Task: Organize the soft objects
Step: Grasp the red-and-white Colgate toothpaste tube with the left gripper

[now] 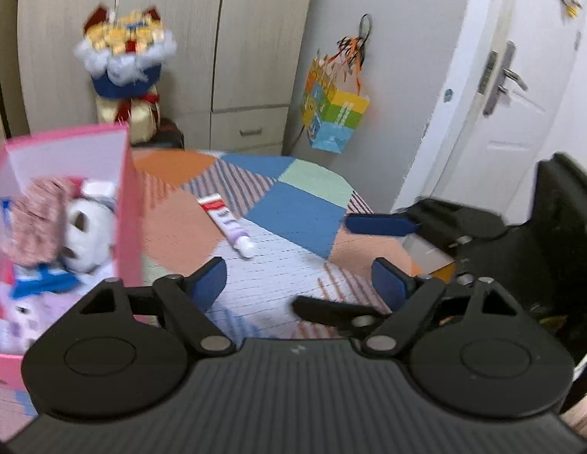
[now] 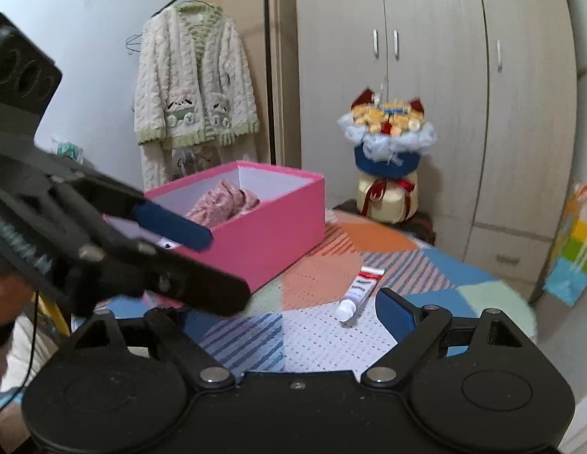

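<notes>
Left wrist view: your left gripper (image 1: 299, 282) hangs over the patchwork surface (image 1: 293, 212) with its fingers spread and nothing between them. The tube (image 1: 229, 225) lies flat ahead of it, apart from the fingers. The pink box (image 1: 128, 204) stands at the left, holding a white plush toy (image 1: 85, 236) and a pink cloth (image 1: 38, 223); blur hides what lies lower down, possibly more toys.

Right wrist view: your right gripper (image 2: 293, 325) also has its fingers spread, holding nothing. The tube lies just ahead of its right finger (image 2: 393, 316). The left gripper crosses in front of the box.
</notes>
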